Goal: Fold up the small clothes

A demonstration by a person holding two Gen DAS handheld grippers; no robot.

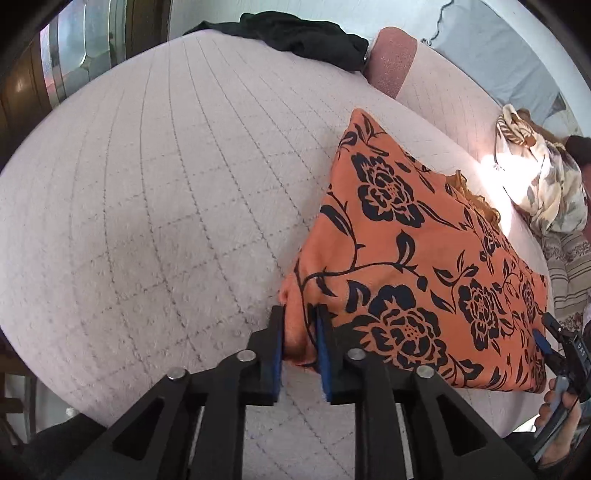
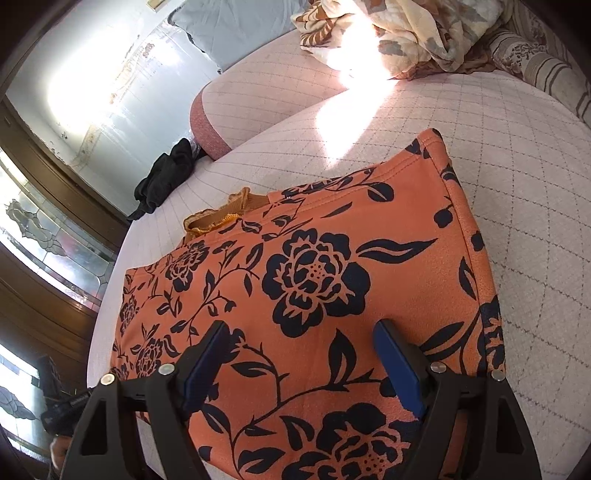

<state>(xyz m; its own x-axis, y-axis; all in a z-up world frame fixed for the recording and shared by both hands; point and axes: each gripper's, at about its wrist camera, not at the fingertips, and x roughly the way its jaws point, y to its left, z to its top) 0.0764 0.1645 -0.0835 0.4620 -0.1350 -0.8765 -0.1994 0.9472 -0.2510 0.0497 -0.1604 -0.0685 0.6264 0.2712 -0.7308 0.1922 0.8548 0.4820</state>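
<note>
Left claw (image 1: pixel 300 325) pinched nearly closed; right claw (image 2: pixel 303 341) spread wide.

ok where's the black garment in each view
Left wrist: black garment lies crumpled at top centre, on the bed's far edge.
Right wrist: it sits at left of centre, beside the wall.
Shared landmark: the pink bolster right next to it in both.
</note>
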